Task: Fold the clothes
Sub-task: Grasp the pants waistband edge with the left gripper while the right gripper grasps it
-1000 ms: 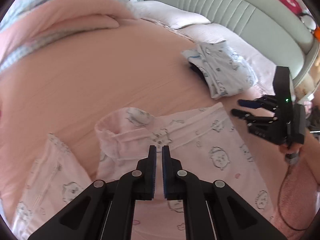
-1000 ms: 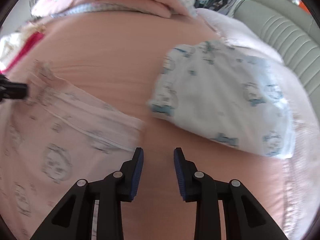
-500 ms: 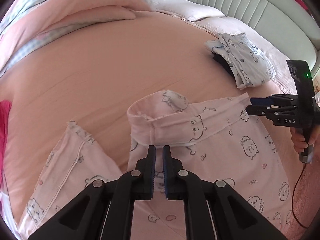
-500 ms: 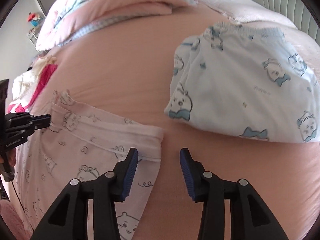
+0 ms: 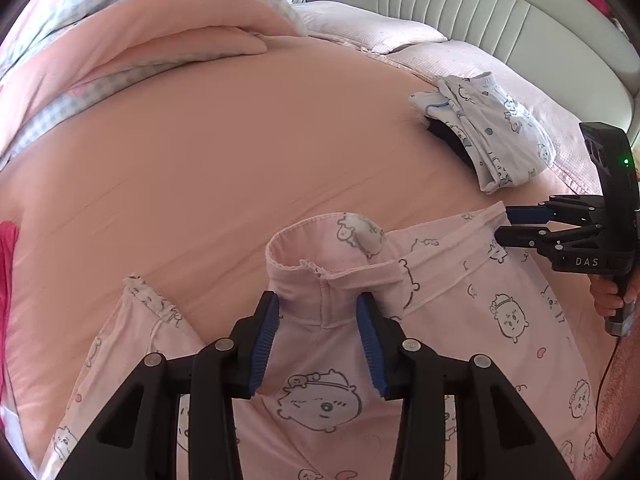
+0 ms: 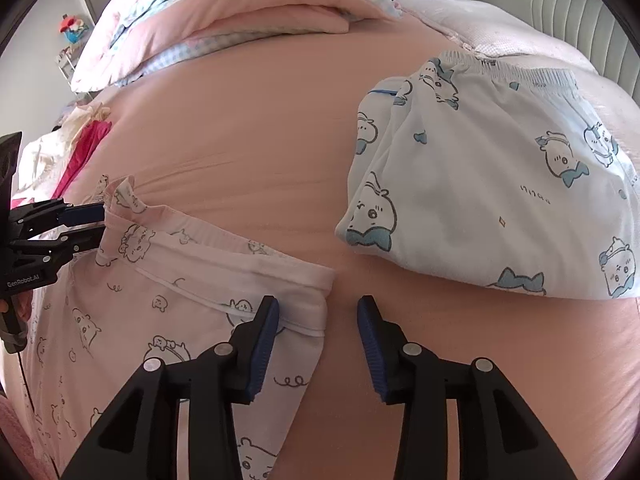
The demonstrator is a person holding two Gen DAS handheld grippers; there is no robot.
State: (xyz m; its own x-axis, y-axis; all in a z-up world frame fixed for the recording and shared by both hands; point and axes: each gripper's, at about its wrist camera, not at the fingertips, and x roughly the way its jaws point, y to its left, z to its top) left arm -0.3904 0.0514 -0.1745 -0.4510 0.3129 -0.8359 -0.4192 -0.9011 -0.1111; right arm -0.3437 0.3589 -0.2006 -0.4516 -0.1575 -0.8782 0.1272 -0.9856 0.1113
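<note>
A pink cartoon-print garment (image 5: 460, 320) lies spread on the pink bed sheet (image 5: 200, 168); it also shows in the right wrist view (image 6: 140, 300). My left gripper (image 5: 318, 344) is open, its jaws either side of a raised fold at the garment's bunched edge (image 5: 320, 256). My right gripper (image 6: 318, 340) is open at the garment's right corner (image 6: 316, 280), left finger over the cloth, right finger over bare sheet. It appears in the left wrist view (image 5: 508, 224) at that corner.
A folded white-and-blue print garment (image 6: 500, 184) lies to the right near the pillows (image 5: 360, 24) and the green headboard (image 5: 500, 12). A rolled pink quilt (image 6: 248, 12) lies at the back. Red and white clothes (image 6: 80, 140) sit at the left edge.
My left gripper has opened from shut and now stands around the raised fold. My right gripper has opened wider and come closer to the garment's corner.
</note>
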